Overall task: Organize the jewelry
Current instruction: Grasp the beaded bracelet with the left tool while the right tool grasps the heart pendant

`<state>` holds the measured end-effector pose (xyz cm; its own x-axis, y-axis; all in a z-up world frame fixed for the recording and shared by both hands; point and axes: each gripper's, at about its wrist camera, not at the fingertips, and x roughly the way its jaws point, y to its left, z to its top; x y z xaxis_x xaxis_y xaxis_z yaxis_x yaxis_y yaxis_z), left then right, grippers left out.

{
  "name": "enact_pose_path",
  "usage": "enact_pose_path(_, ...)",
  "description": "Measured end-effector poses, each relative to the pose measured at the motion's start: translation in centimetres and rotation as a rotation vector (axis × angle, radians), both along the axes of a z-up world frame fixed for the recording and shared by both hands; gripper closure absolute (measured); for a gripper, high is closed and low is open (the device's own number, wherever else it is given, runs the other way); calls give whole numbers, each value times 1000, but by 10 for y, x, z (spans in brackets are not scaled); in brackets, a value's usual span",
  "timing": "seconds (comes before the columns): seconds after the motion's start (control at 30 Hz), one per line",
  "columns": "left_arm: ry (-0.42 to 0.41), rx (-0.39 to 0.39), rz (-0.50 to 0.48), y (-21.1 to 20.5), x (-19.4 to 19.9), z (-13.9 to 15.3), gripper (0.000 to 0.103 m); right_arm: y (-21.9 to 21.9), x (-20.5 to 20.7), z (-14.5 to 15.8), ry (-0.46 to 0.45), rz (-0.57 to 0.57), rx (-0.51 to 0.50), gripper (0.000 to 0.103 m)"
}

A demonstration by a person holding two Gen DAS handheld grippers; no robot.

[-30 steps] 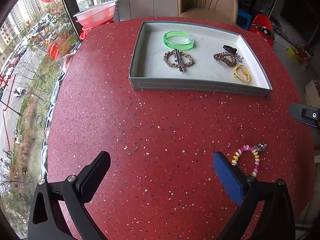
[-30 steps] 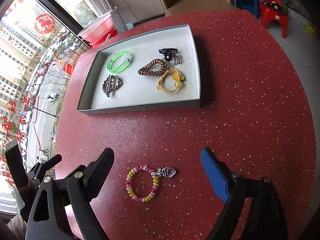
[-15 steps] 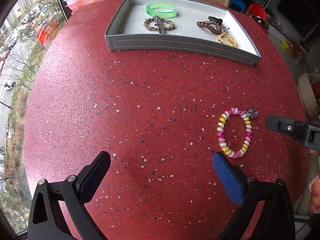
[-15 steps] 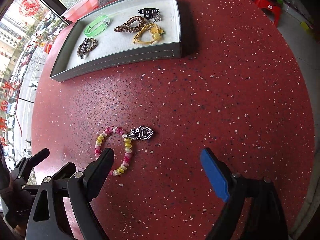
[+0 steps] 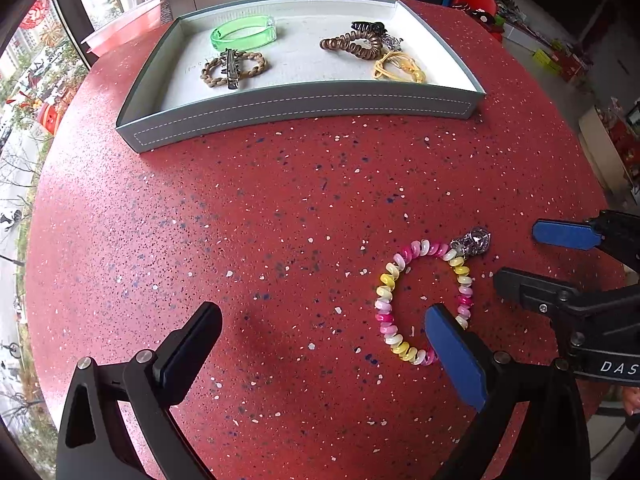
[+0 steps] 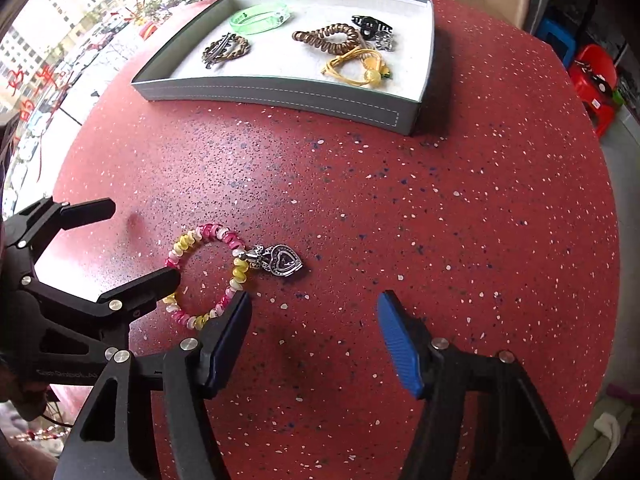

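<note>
Five pieces already sit in the tray at the frame's top, the beaded bracelet lies alone lower right on the table, left gripper wide apart, right gripper just narrowing, gripping nothing.

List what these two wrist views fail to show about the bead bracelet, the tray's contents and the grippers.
- Bead bracelet: in the right wrist view the fingers of both grippers cover its lower beads; whether any pad touches it is unclear.
- Black claw clip in the tray: left wrist view, partly behind the brown coil tie.
- Faint writing on the tray floor: too small.
- Right gripper: cut off by the frame edge.
</note>
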<state>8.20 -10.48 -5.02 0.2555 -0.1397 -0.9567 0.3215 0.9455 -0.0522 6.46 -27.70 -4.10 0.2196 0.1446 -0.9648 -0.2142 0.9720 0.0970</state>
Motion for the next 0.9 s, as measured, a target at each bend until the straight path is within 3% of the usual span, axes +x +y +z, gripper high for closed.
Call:
enact_pose_path(0.57, -42, 83, -28, -23, 6, -10, 0, 40, 21, -10, -48, 309, -98, 46)
enact_pose_path(0.73, -38, 59, -38, -27, 7, -5, 15, 57, 24, -11, -51, 354, -102, 60)
enact_pose_path(0.9, -33, 41, -73, -38, 2, -1, 33, 68, 19, -8, -39, 374, -97, 84)
